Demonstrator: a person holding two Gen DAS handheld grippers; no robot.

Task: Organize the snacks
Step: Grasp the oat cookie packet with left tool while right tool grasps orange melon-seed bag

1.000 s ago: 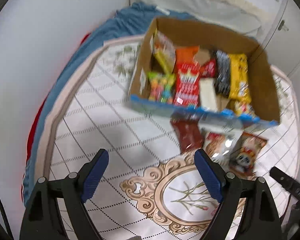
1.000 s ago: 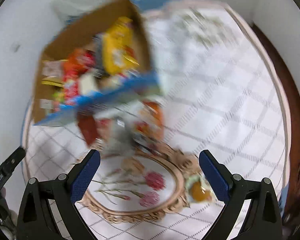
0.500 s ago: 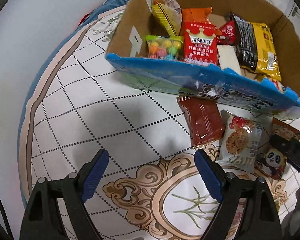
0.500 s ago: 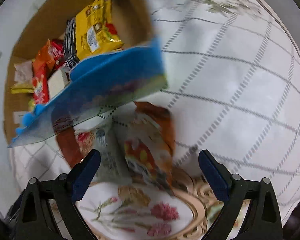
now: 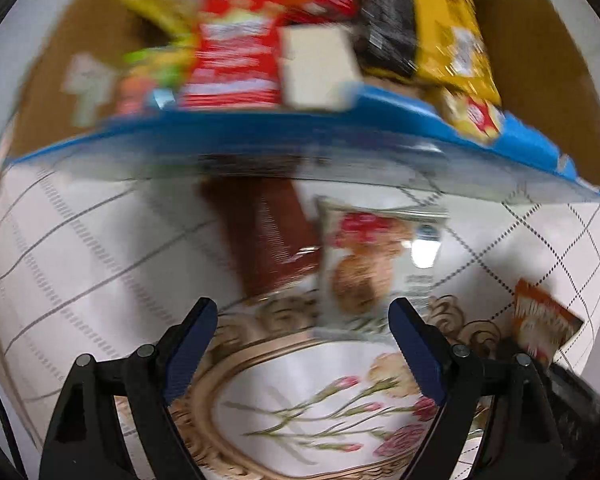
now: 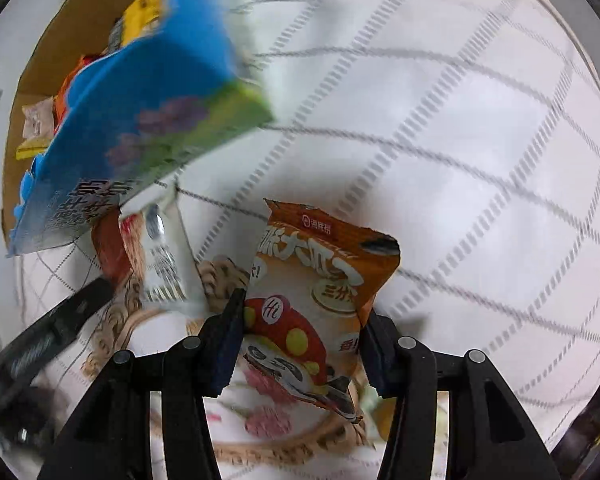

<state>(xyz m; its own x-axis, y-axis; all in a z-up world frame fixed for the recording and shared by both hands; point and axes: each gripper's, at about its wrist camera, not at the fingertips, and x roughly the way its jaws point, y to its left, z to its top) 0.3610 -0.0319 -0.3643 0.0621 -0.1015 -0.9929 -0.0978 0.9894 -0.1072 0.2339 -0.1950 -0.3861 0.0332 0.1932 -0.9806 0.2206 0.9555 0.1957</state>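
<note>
A: What do the right tongs (image 6: 302, 334) have?

B: An orange snack packet (image 6: 320, 280) with a panda print sits between the two blue pads. The jaws are closing, and both pads press on its sides, so the packet is pinched at its lower half. Its top edge sticks up and out past the fingertips.

A: And the left tongs (image 5: 302, 336)?

B: Apart, with nothing between them. They point down at the tabletop (image 5: 80, 264), over the gold-framed flower medallion (image 5: 320, 412) printed on the white checked cloth.

A: Where are the other loose snacks?

B: Just ahead of the left tongs lies a white cookie packet (image 5: 376, 264), its lower end between the two fingertips but not touched by either. Beside it, on the left, lies a dark red packet (image 5: 268, 240), and the two overlap a little at the edge. Both lie close against the front wall of the cardboard box (image 5: 300, 144), the blue printed side. The picture is blurred, so the print on them is hard to read.

A: And the box itself?

B: Open on top and full of packets: a yellow and black bag (image 5: 448, 28) on the right, a red one (image 5: 236, 60) in the middle, a pale block (image 5: 320, 68) leaning at the front wall. In the right wrist view the box's blue corner (image 6: 152, 92) is up and to the left of the clamped packet, apart from it.
</note>
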